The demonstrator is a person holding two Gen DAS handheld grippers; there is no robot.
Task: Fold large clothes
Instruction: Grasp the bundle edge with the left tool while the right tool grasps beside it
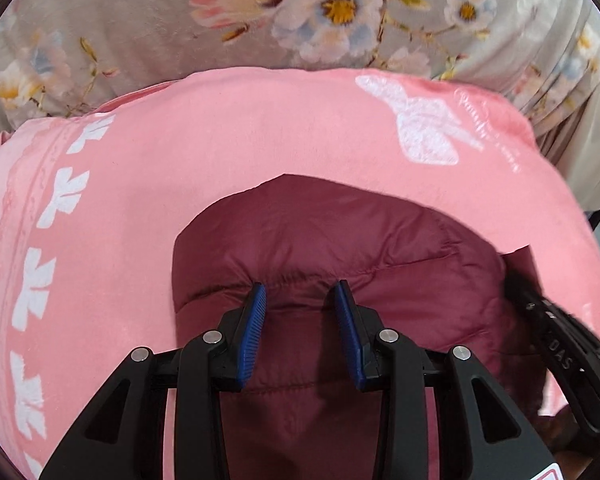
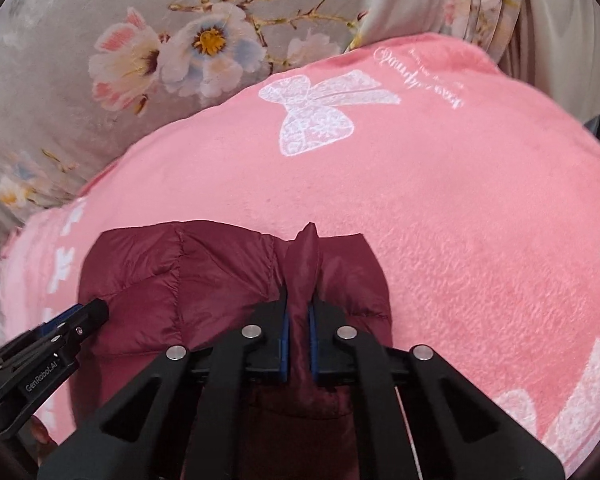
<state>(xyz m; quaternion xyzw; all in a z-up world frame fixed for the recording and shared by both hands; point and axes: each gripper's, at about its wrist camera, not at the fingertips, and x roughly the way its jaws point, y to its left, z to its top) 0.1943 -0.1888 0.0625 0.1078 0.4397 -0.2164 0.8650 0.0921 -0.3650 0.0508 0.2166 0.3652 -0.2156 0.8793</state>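
A maroon puffer jacket (image 1: 340, 240) lies bunched on a pink fleece blanket (image 1: 220, 128) printed with white bows. My left gripper (image 1: 300, 292) holds a thick puffy fold of the jacket between its blue pads (image 1: 256, 320), jaws partly apart around the padding. In the right wrist view the jacket (image 2: 204, 272) fills the lower middle. My right gripper (image 2: 299, 300) is shut on a thin ridge of its fabric that sticks up past the fingertips. Each gripper shows in the other's view: the right one (image 1: 560, 340) at the right edge, the left one (image 2: 60, 332) at lower left.
The pink blanket (image 2: 460, 200) spreads wide under the jacket and lies on a grey floral bedsheet (image 1: 140, 20) that reaches to the far side (image 2: 100, 120). The sheet's pleated edge (image 1: 572, 80) drops off at the upper right.
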